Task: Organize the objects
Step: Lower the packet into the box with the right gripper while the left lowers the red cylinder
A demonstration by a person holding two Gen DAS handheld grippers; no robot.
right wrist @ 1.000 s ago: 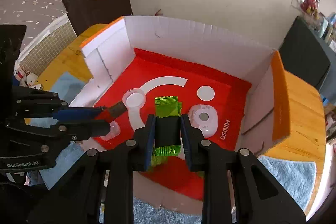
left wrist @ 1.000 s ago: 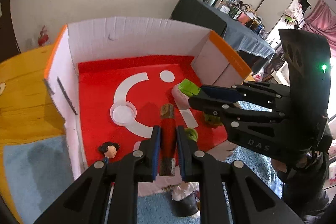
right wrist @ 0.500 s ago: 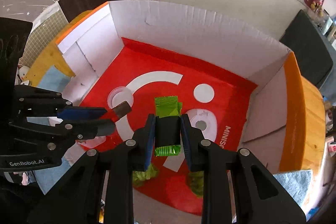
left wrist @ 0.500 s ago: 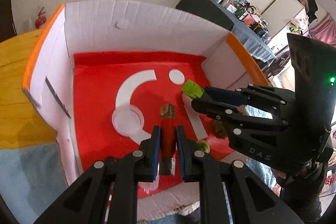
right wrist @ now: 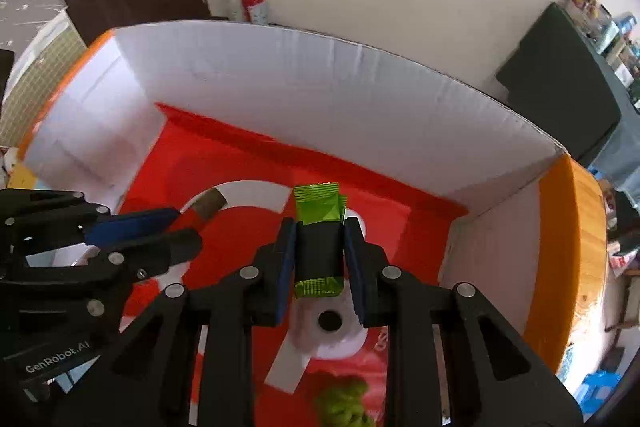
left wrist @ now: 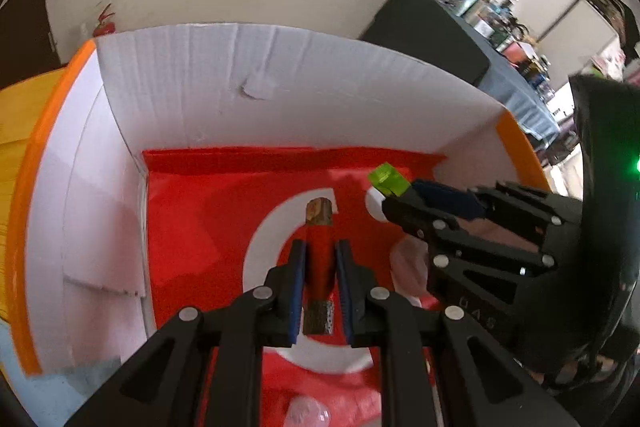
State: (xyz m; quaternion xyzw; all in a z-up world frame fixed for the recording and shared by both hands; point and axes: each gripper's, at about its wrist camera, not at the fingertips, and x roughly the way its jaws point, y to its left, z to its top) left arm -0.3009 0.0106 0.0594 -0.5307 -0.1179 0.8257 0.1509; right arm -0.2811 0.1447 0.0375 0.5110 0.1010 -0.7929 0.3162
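My left gripper [left wrist: 320,259] is shut on a red stick-shaped packet with brown ends [left wrist: 319,251], held over the red floor of an open cardboard box [left wrist: 280,75]. My right gripper [right wrist: 320,247] is shut on a green and black foil packet [right wrist: 319,219], held above the box floor to the right of the left one. Each gripper shows in the other's view: the right gripper [left wrist: 394,197] with the green packet tip [left wrist: 387,179], the left gripper [right wrist: 180,227] with the stick's brown end [right wrist: 210,203].
The box has white walls and orange flaps [right wrist: 560,259]. On its floor lie a white round device [right wrist: 328,327], a green crumpled item [right wrist: 344,403] and a clear item [left wrist: 306,413]. A wooden table [right wrist: 592,219] is under the box.
Both grippers have moved forward and deeper over the box with their packets still held. The far wall is nearer, and the clear lid and doll figure have left the left view.
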